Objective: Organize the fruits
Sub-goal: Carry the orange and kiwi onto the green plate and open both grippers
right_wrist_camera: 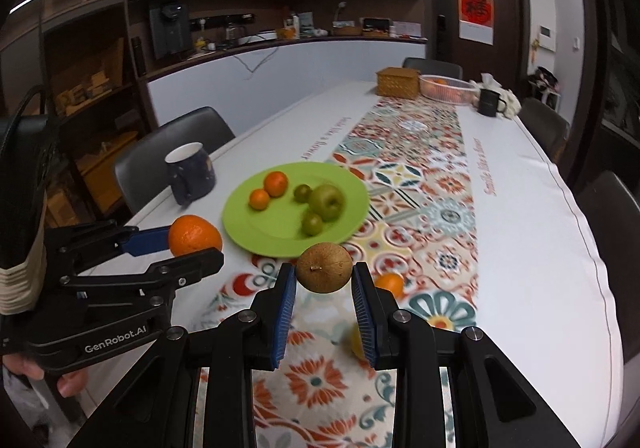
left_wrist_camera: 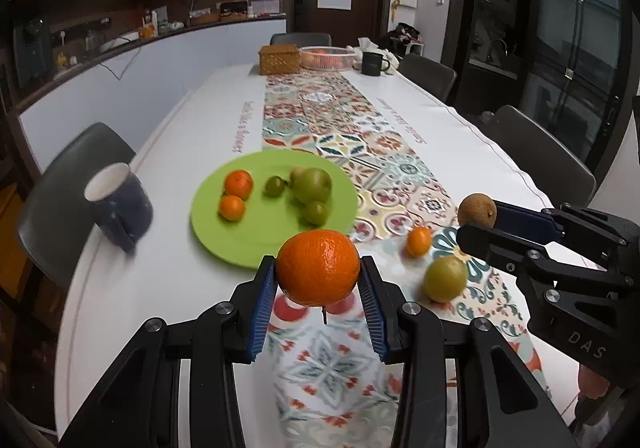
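Note:
My left gripper (left_wrist_camera: 318,280) is shut on a large orange (left_wrist_camera: 318,267) and holds it above the table, just short of the green plate (left_wrist_camera: 224,240). The plate holds two small oranges, a green apple (left_wrist_camera: 312,184) and two small green fruits. My right gripper (right_wrist_camera: 323,280) is shut on a brown round fruit (right_wrist_camera: 325,267) and holds it above the runner, near the plate (right_wrist_camera: 248,232). It also shows in the left wrist view (left_wrist_camera: 478,220). A small orange (left_wrist_camera: 419,241) and a yellow-green fruit (left_wrist_camera: 445,279) lie on the runner.
A dark blue mug (left_wrist_camera: 120,204) stands left of the plate near the table edge. At the far end are a wicker box (left_wrist_camera: 279,59), a clear bowl (left_wrist_camera: 328,58) with fruit and a black mug (left_wrist_camera: 373,63). Chairs line both sides.

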`<state>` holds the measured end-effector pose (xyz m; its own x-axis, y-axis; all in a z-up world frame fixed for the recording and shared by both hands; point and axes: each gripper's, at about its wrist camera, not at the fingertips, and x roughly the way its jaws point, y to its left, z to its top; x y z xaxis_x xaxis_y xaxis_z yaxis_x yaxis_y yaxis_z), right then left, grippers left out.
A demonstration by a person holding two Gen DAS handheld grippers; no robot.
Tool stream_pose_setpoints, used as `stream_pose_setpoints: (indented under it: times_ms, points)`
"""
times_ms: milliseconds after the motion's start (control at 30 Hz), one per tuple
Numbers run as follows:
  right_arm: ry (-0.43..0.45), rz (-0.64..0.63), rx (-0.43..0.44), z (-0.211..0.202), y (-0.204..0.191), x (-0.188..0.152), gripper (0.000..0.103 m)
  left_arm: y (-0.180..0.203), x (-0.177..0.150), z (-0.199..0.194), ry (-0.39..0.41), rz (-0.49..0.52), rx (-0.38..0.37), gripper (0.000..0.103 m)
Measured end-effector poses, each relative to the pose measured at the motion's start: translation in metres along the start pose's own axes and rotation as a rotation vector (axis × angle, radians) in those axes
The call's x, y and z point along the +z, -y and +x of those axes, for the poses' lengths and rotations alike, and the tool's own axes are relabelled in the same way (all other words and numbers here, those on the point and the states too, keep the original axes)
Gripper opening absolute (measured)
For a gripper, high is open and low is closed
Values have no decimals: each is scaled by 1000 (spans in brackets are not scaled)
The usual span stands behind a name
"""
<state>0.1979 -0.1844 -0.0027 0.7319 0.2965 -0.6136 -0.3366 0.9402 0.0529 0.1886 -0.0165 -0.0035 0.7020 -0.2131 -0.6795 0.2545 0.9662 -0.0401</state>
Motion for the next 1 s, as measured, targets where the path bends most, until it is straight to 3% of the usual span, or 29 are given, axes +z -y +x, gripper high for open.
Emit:
stream_pose_setpoints:
  times_ms: [467,700,1000]
  points:
    - [-24,-60,58,46,-28,45,30,-50,22,12,40,-37,30,41]
    - [-57,-80,67,84,-36,63,30,-71,31,40,12,-35,37,41]
    - [-128,-75,82,134,-36,74,30,-91,38,86,-49,-59,-15,41]
